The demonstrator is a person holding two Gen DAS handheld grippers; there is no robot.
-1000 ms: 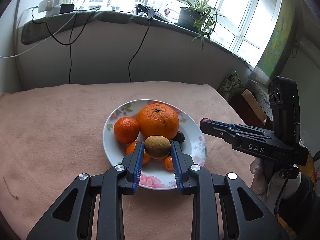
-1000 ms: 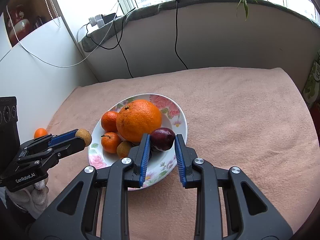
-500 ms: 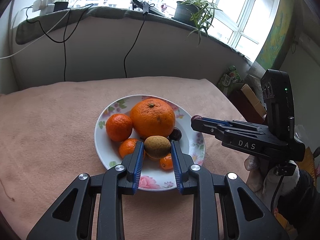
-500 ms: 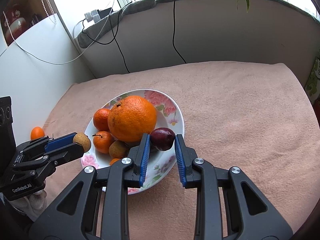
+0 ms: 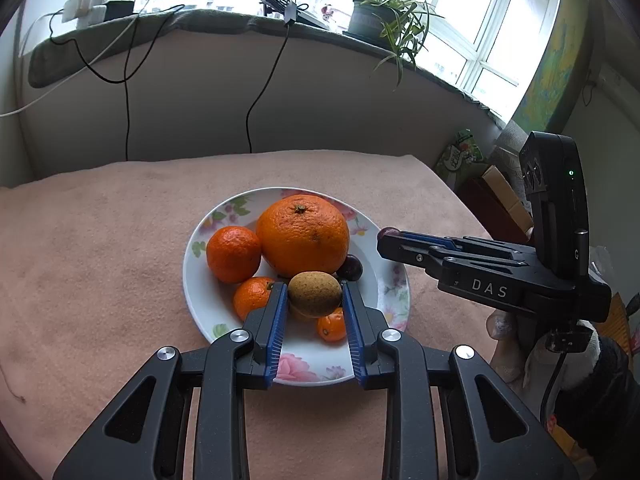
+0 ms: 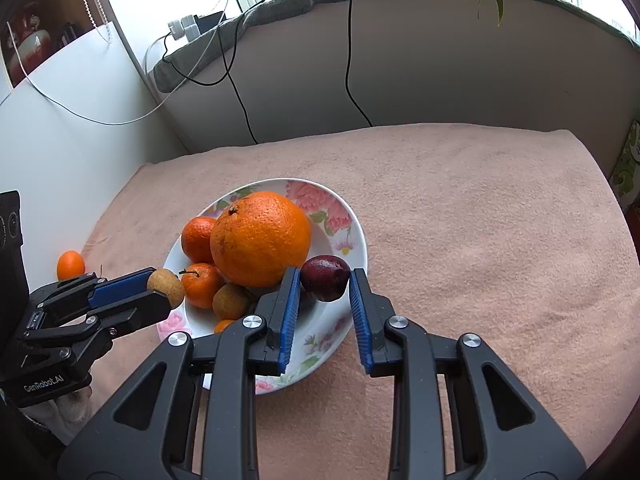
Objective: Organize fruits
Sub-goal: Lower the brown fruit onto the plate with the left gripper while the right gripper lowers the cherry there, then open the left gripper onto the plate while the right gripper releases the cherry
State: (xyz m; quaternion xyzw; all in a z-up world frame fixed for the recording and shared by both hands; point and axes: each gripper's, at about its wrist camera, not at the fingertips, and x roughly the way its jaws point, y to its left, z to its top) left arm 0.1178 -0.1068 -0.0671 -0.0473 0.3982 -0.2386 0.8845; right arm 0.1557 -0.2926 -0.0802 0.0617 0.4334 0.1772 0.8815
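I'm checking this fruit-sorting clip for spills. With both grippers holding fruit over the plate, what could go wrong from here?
1. The left gripper pinches the brown fruit only at its fingertips; the round fruit may slip out.
2. The right gripper holds the dark plum just as shallowly, near the plate's rim; dropped, it could roll onto the blanket.
3. The big orange sits close behind both grippers and could be nudged.

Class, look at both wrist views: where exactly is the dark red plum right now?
The dark red plum is gripped in the right claw, above the near right part of the flowered plate, just right of the big orange.
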